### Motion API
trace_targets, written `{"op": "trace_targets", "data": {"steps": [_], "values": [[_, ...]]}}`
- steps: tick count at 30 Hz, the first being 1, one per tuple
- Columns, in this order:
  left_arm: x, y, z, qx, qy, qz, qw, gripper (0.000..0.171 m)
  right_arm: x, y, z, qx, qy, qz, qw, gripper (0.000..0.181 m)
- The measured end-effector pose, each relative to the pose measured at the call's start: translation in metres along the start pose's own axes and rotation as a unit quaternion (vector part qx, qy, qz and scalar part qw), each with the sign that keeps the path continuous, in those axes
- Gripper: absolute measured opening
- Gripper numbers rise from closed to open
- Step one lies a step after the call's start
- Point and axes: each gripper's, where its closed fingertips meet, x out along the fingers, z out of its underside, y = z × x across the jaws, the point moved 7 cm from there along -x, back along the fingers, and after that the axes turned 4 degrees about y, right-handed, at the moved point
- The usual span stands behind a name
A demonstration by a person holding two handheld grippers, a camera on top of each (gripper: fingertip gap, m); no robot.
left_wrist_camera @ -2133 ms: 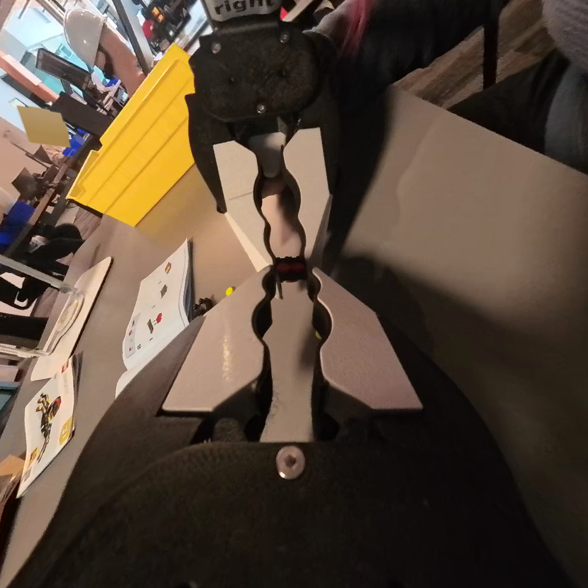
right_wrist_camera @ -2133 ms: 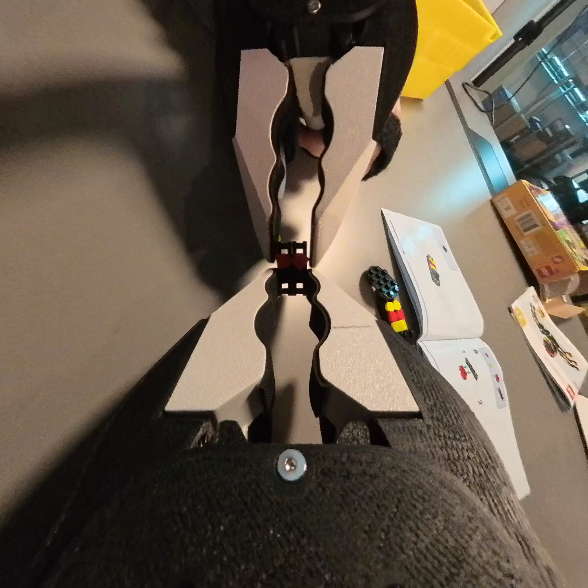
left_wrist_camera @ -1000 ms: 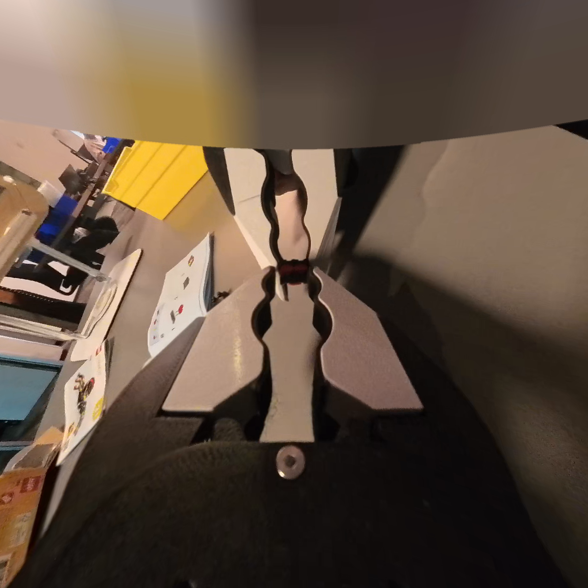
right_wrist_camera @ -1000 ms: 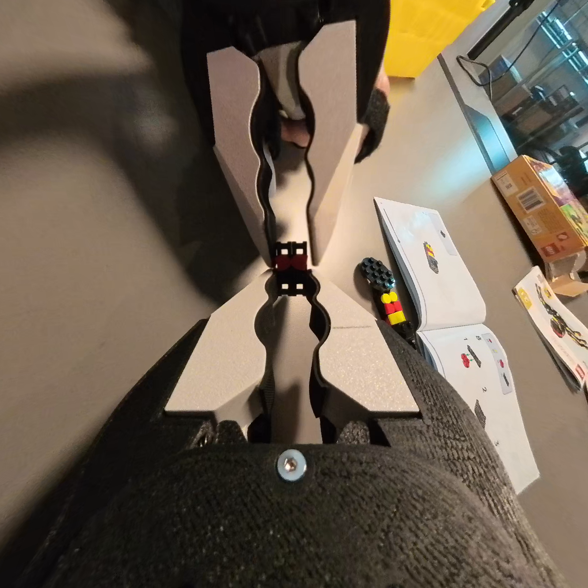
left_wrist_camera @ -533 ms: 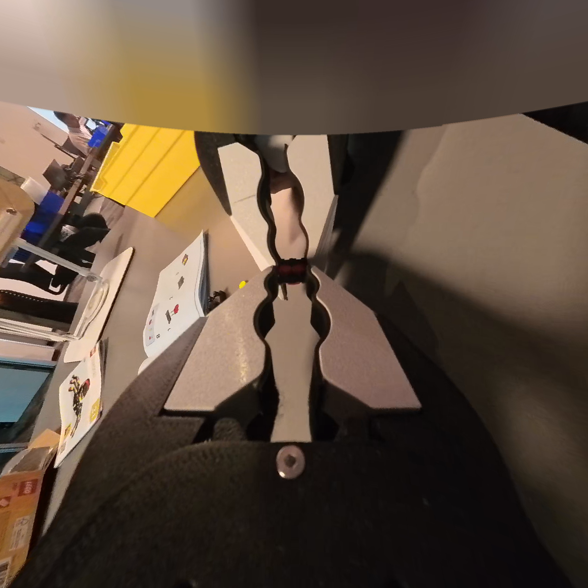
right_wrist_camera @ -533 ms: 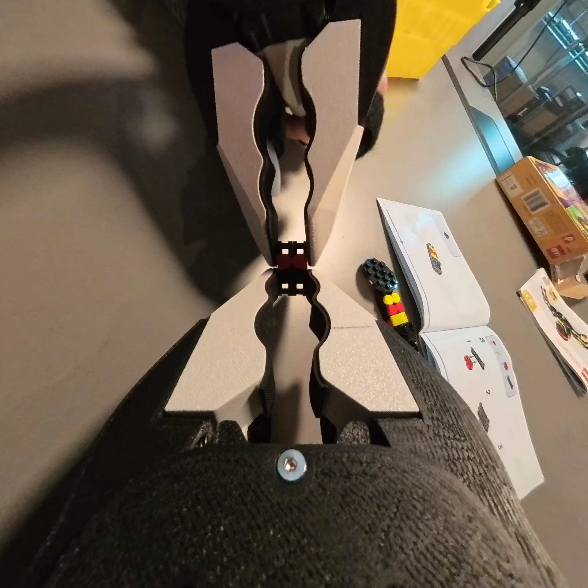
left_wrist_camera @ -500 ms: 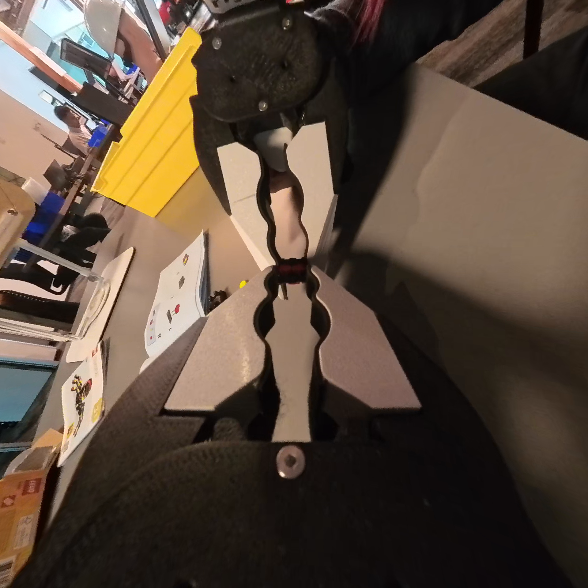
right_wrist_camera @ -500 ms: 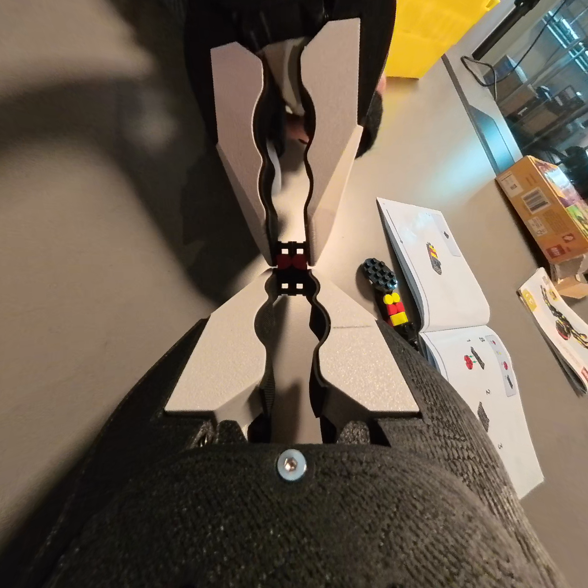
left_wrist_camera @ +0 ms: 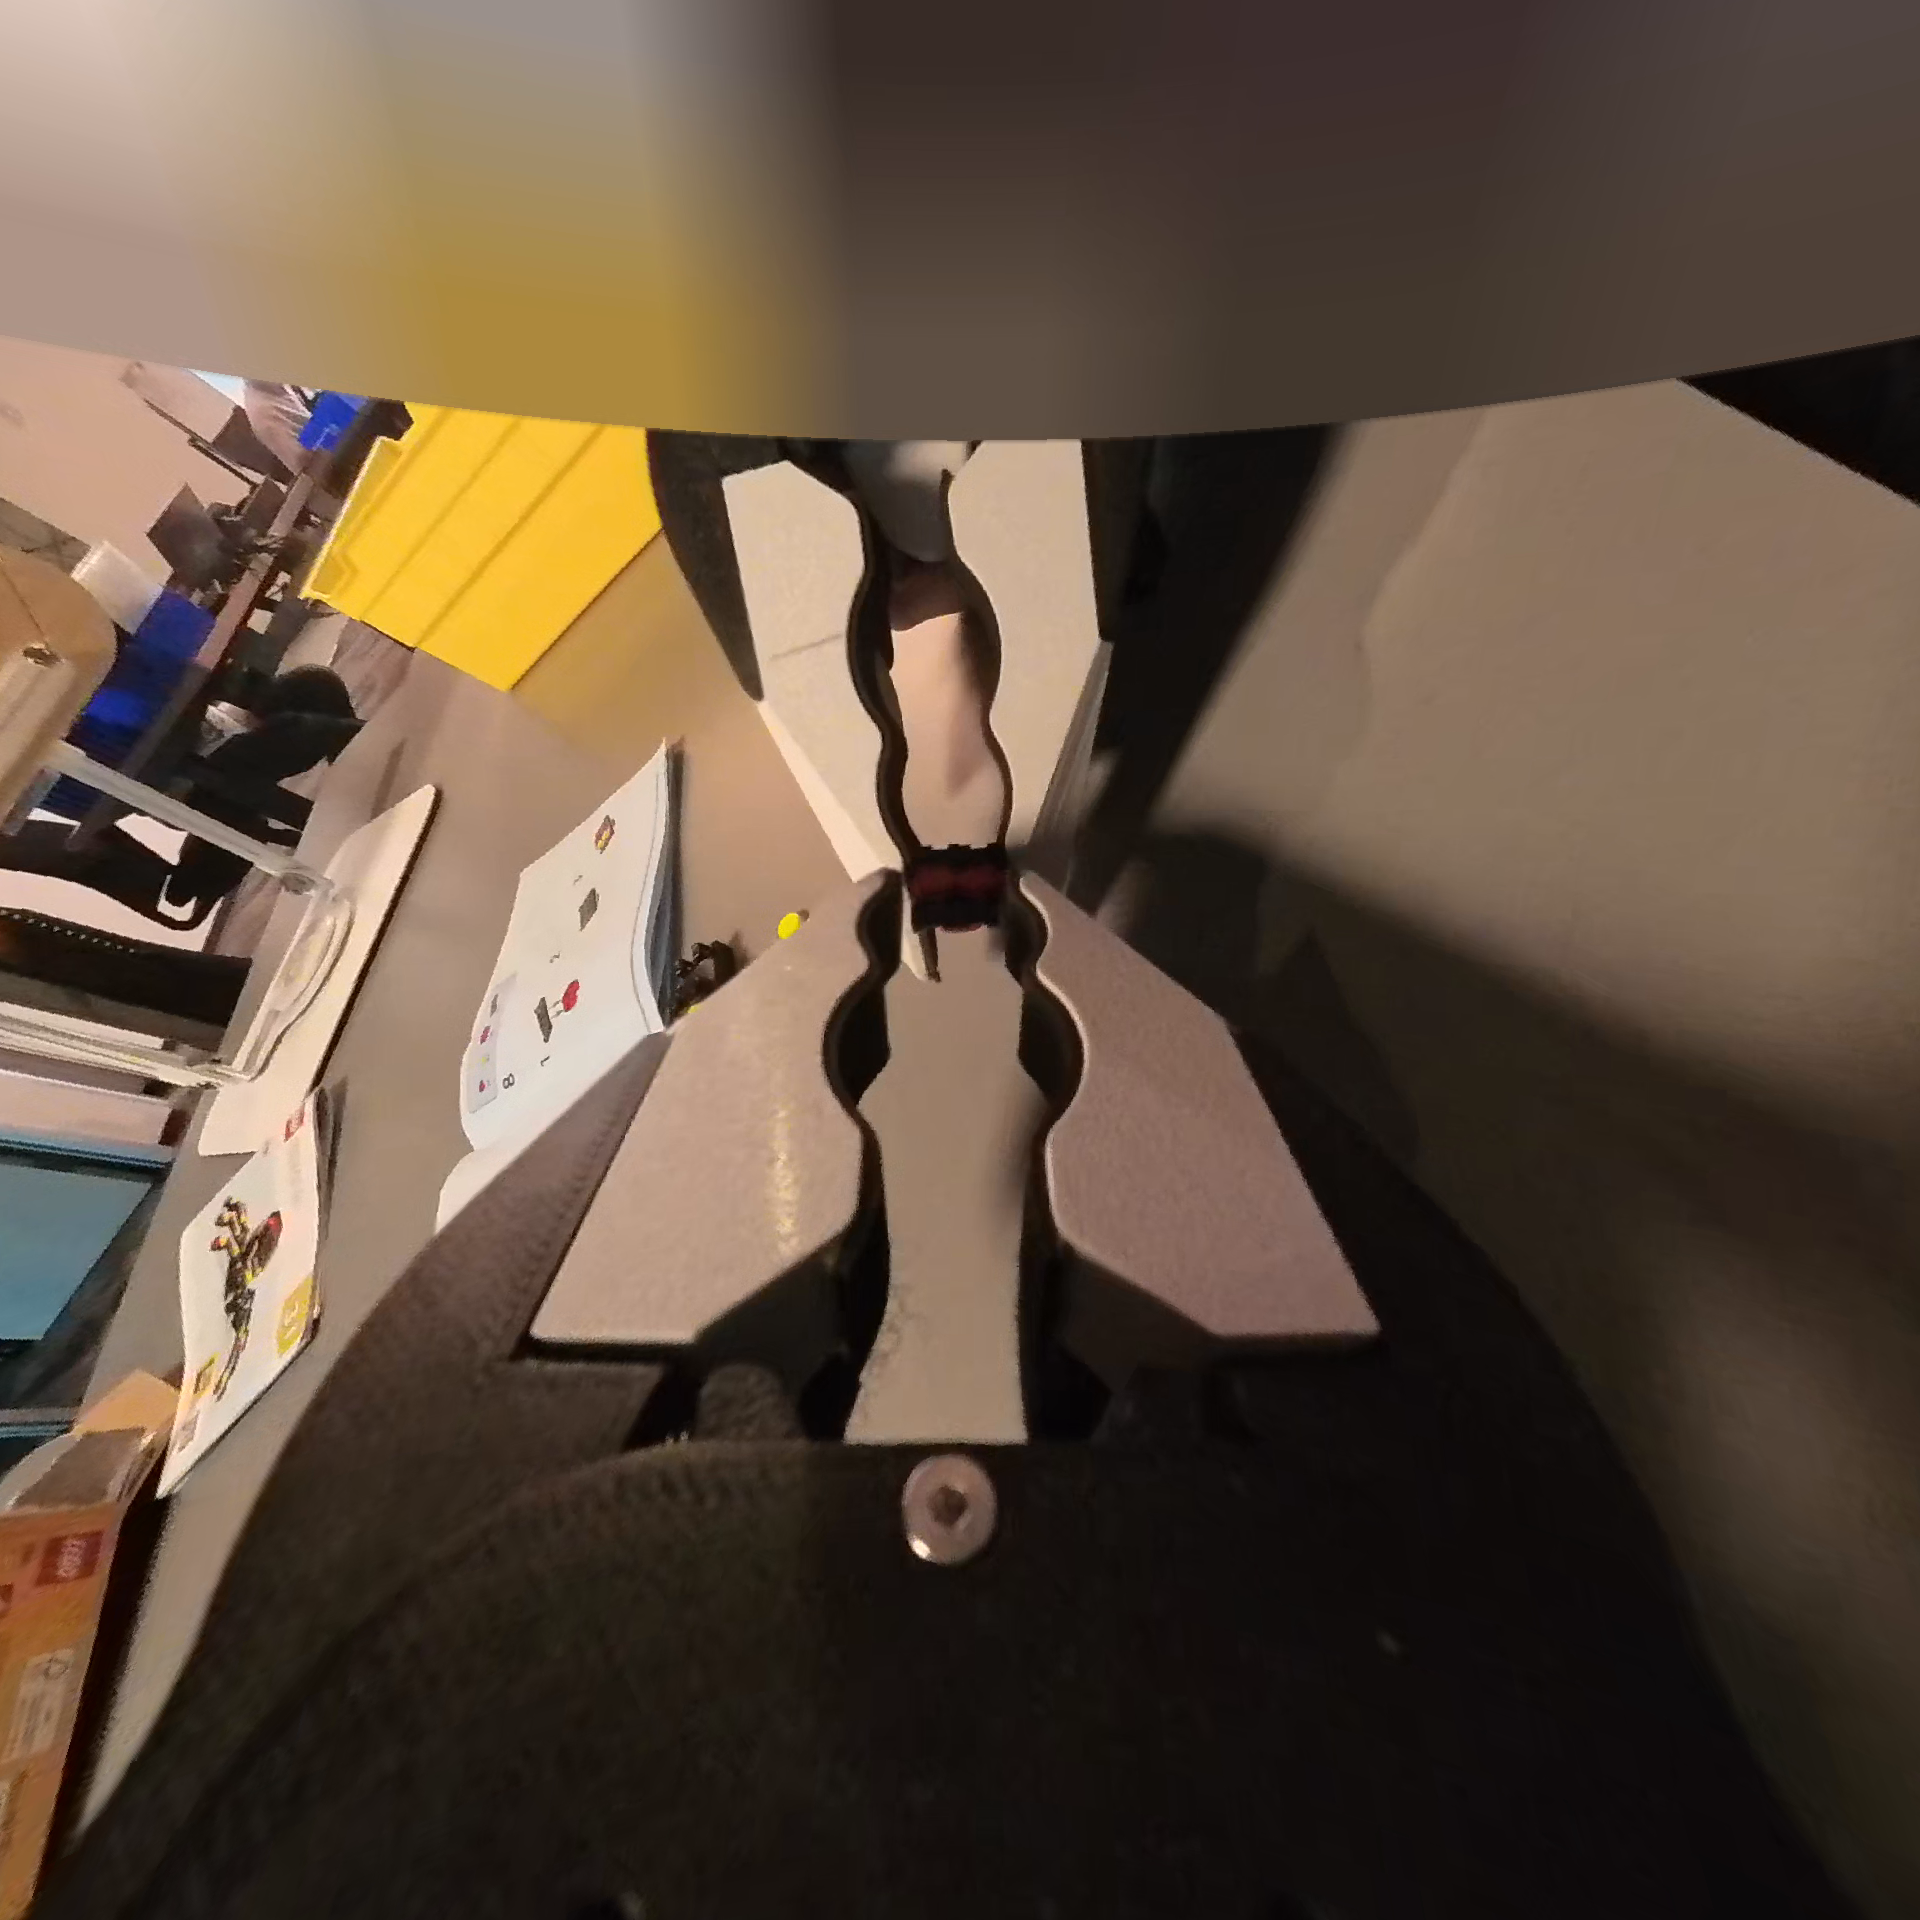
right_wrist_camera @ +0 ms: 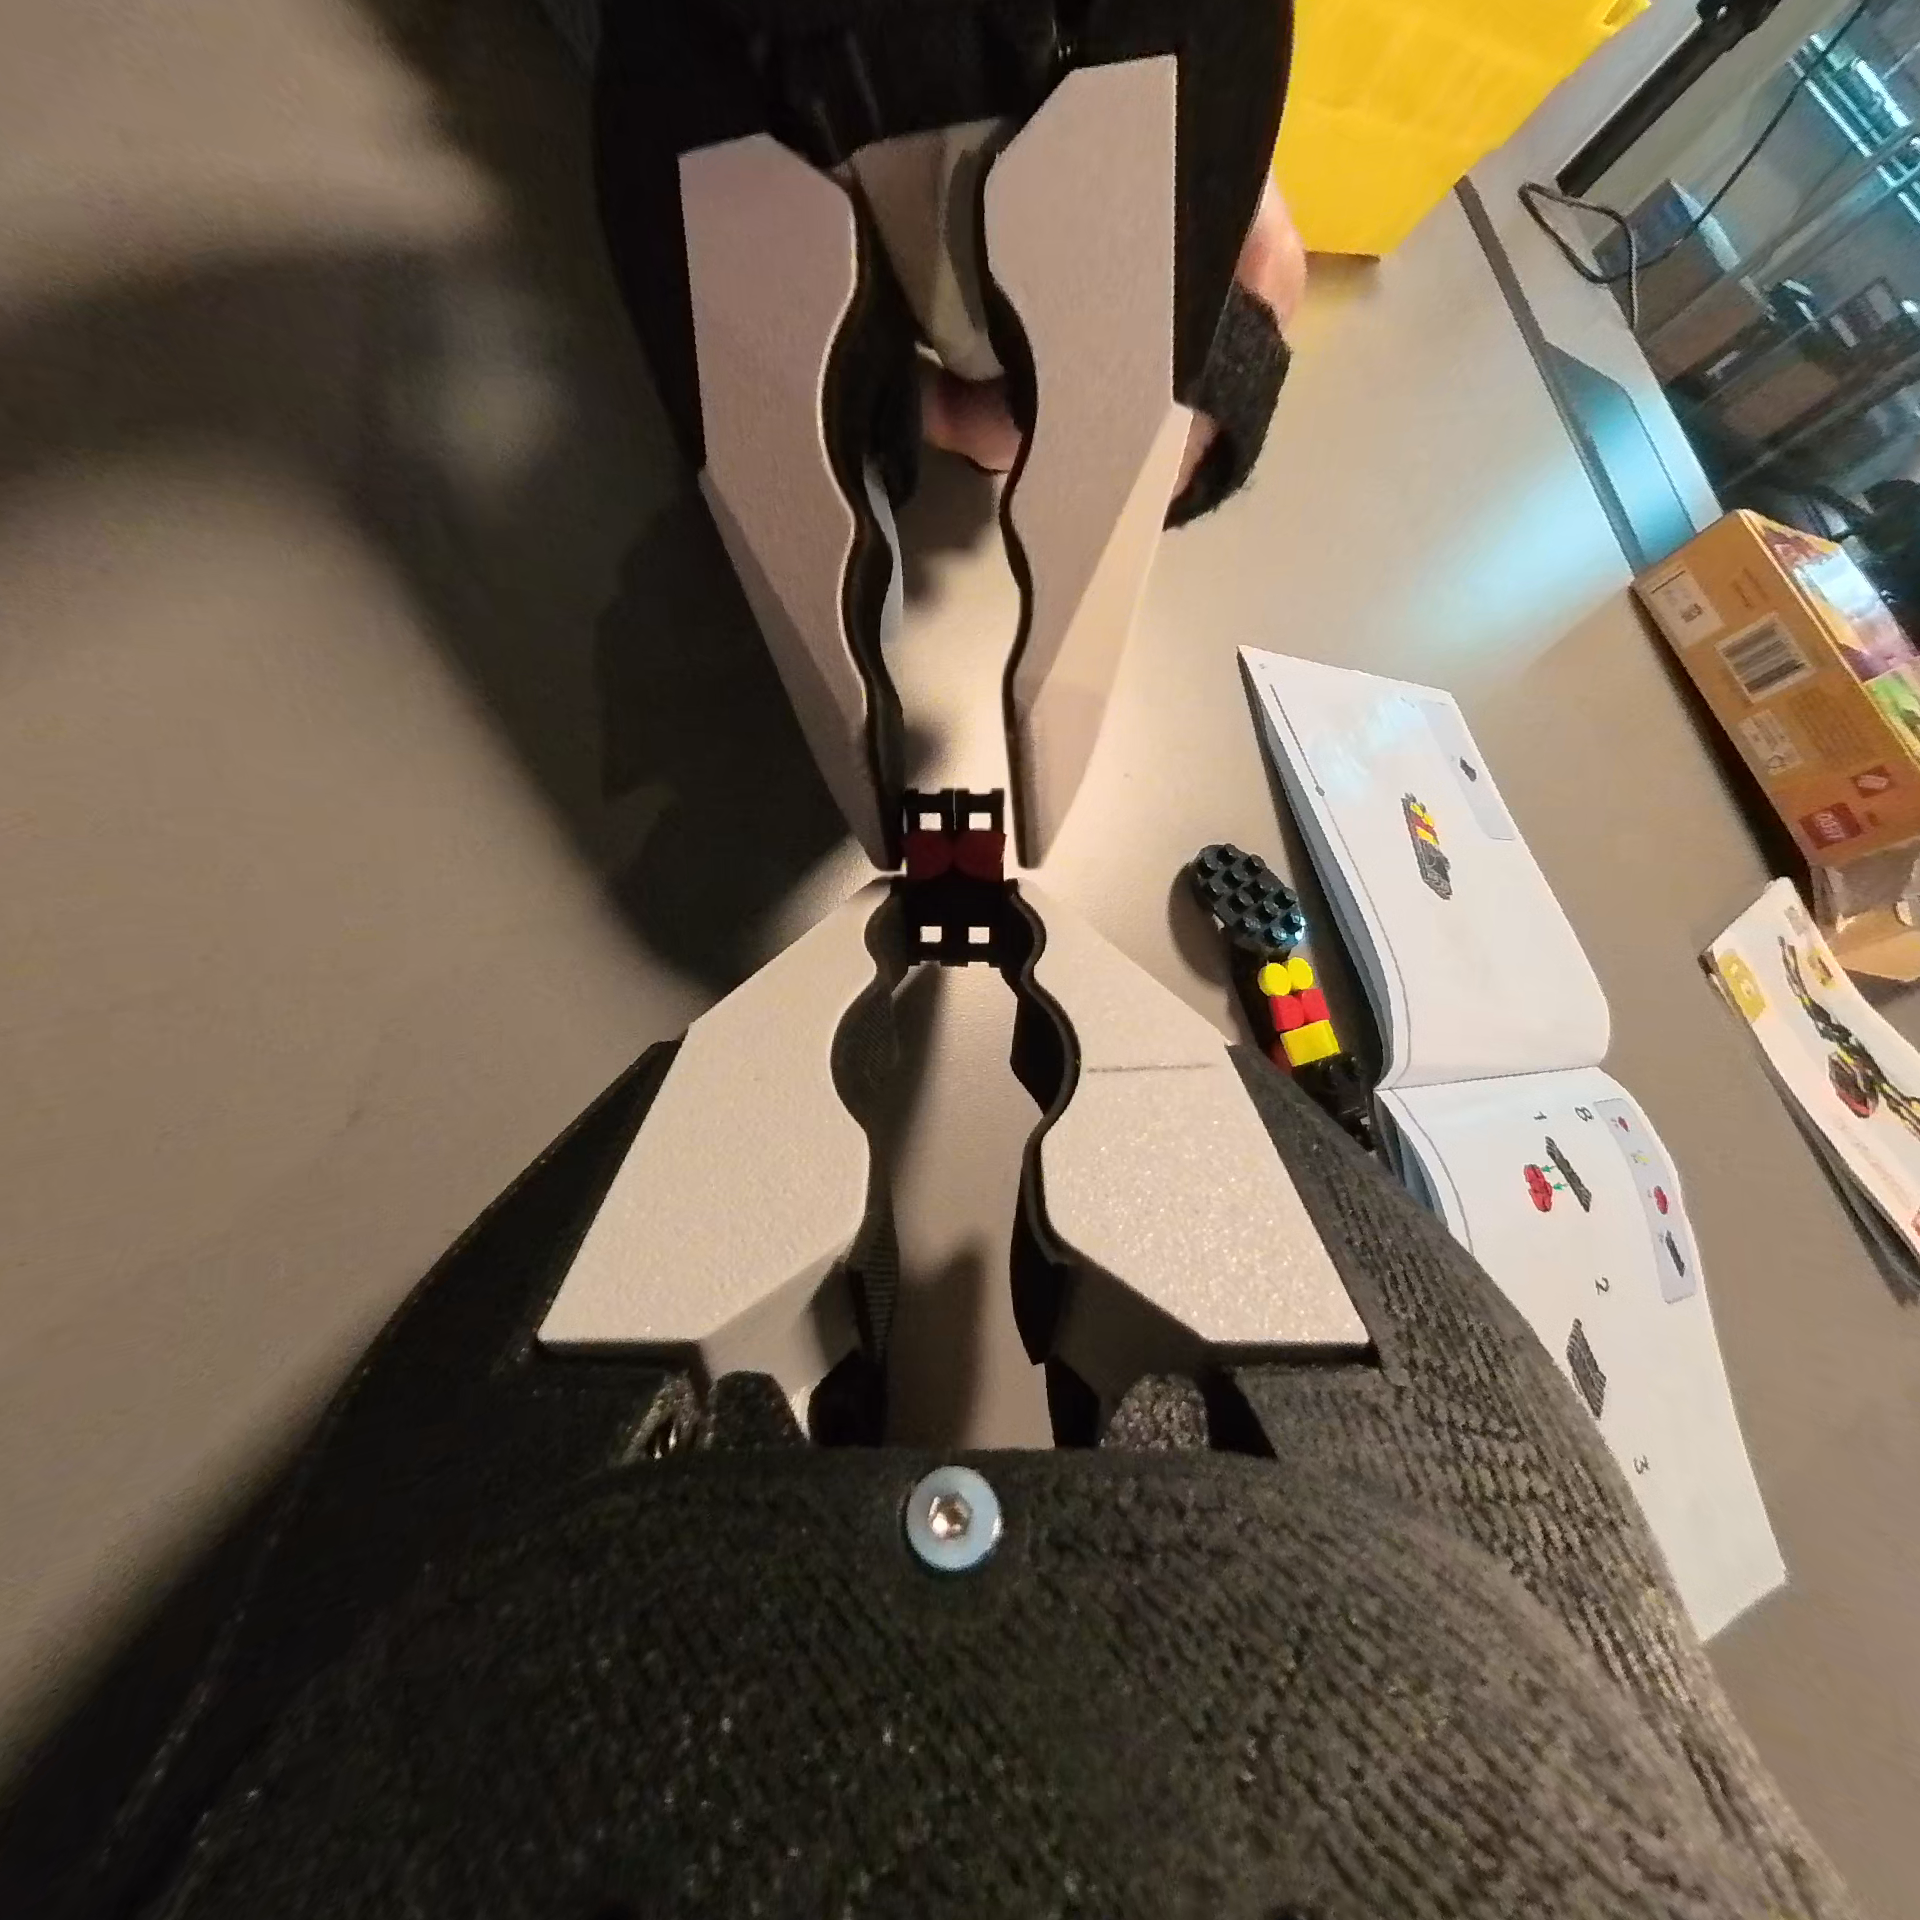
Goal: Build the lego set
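Observation:
A small black and red lego assembly (right_wrist_camera: 954, 883) is held in the air between my two grippers, which meet tip to tip. My right gripper (right_wrist_camera: 956, 920) is shut on its lower black piece. My left gripper (right_wrist_camera: 954, 831) comes in from the opposite side and is shut on its upper black piece, with the red studs at the join. In the left wrist view, my left gripper (left_wrist_camera: 951, 909) grips the same assembly (left_wrist_camera: 956, 883), and the right gripper (left_wrist_camera: 954, 844) faces it. A hand shows behind the far gripper.
On the grey table (right_wrist_camera: 260, 935) lie a partly built black, yellow and red lego model (right_wrist_camera: 1273, 977), an open instruction booklet (right_wrist_camera: 1455, 935), a leaflet (right_wrist_camera: 1818, 1039) and a cardboard box (right_wrist_camera: 1787, 686). A yellow bin (left_wrist_camera: 488, 561) and a clear plastic container (left_wrist_camera: 281, 977) stand farther off. The tips of both grippers are at nearly the same place.
Both grippers stay shut and tip to tip on the assembly. The pair has swayed and tilted slightly, so the background has shifted a little.

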Motion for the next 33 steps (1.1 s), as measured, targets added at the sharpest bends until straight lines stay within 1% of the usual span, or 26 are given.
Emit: {"op": "trace_targets", "data": {"steps": [6,8,10,17,22,28,33], "values": [[-0.002,0.0012,-0.004,-0.034,0.0,0.027,0.999,0.021,-0.0001,-0.002,0.0,-0.003,0.002,-0.001,1.0,0.015],[-0.0019,0.0004,-0.0039,-0.042,-0.004,0.028,0.999,0.019,-0.0002,-0.0022,0.0,-0.005,0.002,-0.001,1.0,0.015],[-0.0018,-0.0001,-0.0025,-0.041,-0.012,0.026,0.999,0.017,-0.0002,-0.0025,-0.0001,-0.006,0.002,-0.001,1.0,0.015],[-0.003,0.0003,-0.0033,-0.036,-0.017,0.034,0.999,0.016,-0.0003,-0.0031,-0.0002,-0.008,0.003,-0.003,1.0,0.015],[-0.0033,-0.0004,-0.0041,-0.022,-0.033,0.041,0.998,0.016,-0.0001,-0.0028,-0.0001,-0.005,0.003,-0.005,1.0,0.015],[-0.0036,0.0,-0.0041,0.004,-0.04,0.037,0.999,0.016,-0.0001,-0.0023,-0.0001,-0.002,0.003,-0.005,1.0,0.015],[-0.0035,-0.0003,-0.0038,0.002,-0.041,0.04,0.998,0.016,0.0,-0.0023,0.0,-0.002,0.003,-0.005,1.0,0.015]]}}
